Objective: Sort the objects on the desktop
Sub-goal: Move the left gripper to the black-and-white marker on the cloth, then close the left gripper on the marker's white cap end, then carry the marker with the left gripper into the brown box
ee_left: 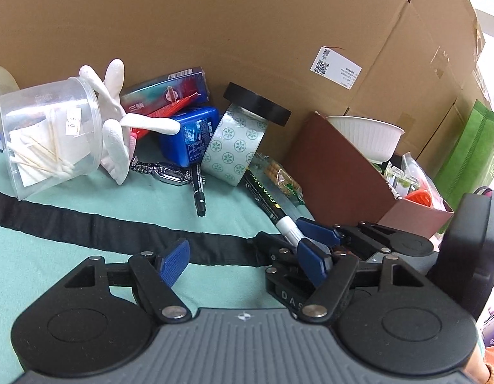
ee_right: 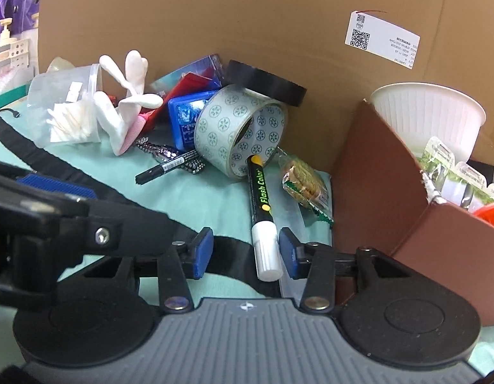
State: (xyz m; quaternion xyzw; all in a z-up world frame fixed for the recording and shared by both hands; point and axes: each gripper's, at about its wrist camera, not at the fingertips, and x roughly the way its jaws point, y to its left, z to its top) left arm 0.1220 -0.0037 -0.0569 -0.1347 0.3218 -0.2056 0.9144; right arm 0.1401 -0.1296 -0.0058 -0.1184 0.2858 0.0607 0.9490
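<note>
The right gripper sits low over the desk, which is covered in a pale green cloth, with its blue-padded fingers on either side of the white cap of a black "Flash Color" marker pen. The gap between the pads is narrow; the right one is just beside the cap and the left stands a little apart, and from the right wrist view I cannot be sure either pad actually presses on it. The marker lies flat, its yellow far end poking toward the hole of a grey roll of patterned packing tape straight ahead of the fingers, with a black tape roll leaning on top. Just right of the fingers stands a brown cardboard box holding a white ribbed paper bowl. The left gripper hovers to the left with its fingers wide and nothing between them; its right finger sits just beside the right gripper's pads. Farther ahead of it lie a thin black pen, a metal wristwatch and a clear plastic tub of cotton swabs.
</note>
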